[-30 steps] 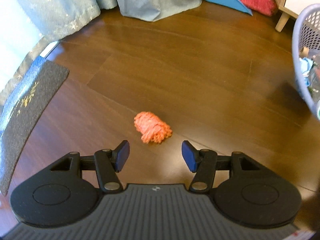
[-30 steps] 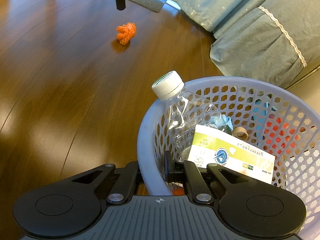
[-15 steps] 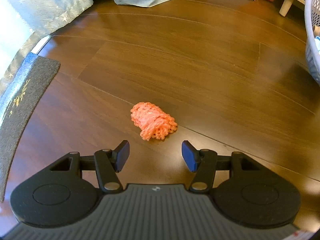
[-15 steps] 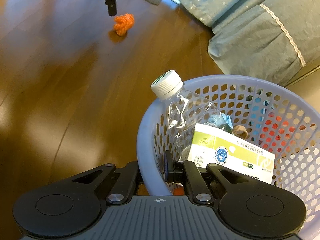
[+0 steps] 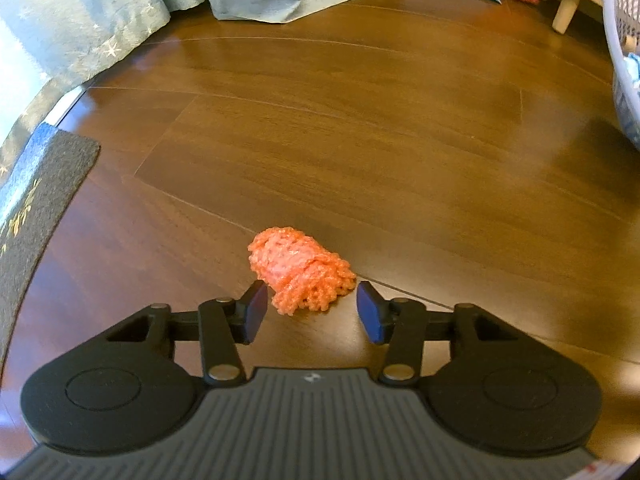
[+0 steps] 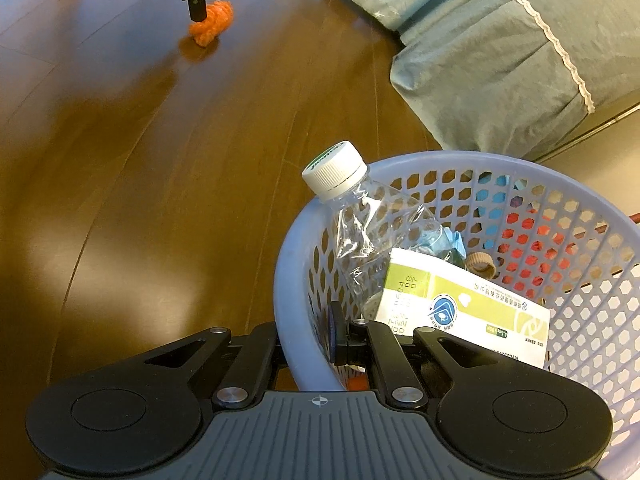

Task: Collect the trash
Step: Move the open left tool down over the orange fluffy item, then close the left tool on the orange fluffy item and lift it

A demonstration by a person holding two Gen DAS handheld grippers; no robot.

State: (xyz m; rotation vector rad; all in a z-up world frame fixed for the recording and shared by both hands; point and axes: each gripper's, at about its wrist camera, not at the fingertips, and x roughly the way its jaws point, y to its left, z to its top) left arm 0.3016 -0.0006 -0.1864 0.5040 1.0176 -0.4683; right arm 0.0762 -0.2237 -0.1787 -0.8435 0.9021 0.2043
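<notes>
Teal star-print curtains (image 5: 80,20) pool on the wood floor (image 5: 360,140), beside a grey doormat (image 5: 36,216).

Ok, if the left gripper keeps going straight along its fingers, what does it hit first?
Most likely the crumpled orange mesh wad on the wooden floor; it already lies partly between the left gripper's open jaws, which have just been closing.

Floor (image 5: 360,140): dark wood planks, smooth with a glossy sheen. Orange wad (image 5: 300,274): knobbly, net-like, matt. Mat (image 5: 36,208): grey, coarse pile. Curtain (image 5: 80,20): soft blue cloth. Basket (image 6: 288,280): perforated matt plastic. Bottle (image 6: 372,232): clear, crinkled glossy plastic with ribbed white cap. Carton (image 6: 460,312): printed card. Left claw (image 5: 310,314): matt black plastic with metal pivots.
</notes>
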